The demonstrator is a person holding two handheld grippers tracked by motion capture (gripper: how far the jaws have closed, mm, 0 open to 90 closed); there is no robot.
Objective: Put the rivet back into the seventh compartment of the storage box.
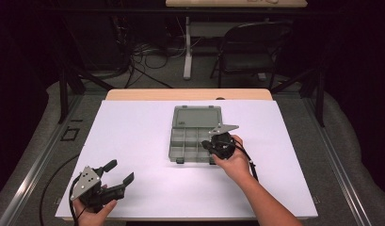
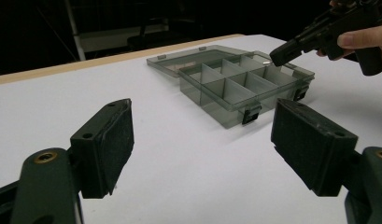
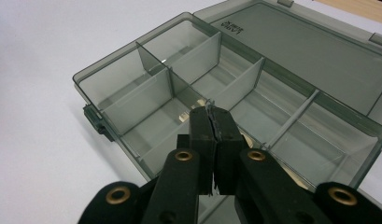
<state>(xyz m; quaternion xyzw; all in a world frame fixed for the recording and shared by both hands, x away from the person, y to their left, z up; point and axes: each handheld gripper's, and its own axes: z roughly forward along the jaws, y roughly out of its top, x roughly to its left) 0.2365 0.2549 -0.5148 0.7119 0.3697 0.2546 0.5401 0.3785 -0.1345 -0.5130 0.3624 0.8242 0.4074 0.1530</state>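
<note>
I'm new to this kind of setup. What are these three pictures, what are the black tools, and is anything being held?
A person holds a hand tool with two jaws in each hand. One picture looks down from above the table; the other two come from cameras riding on each tool. On the white table lies an open grey compartment box, lid folded back. The left gripper rests near the table's front edge, jaws wide apart, holding nothing. The right gripper hovers over the box's compartments with jaws pressed together; whether anything is pinched between them I cannot tell.
</note>
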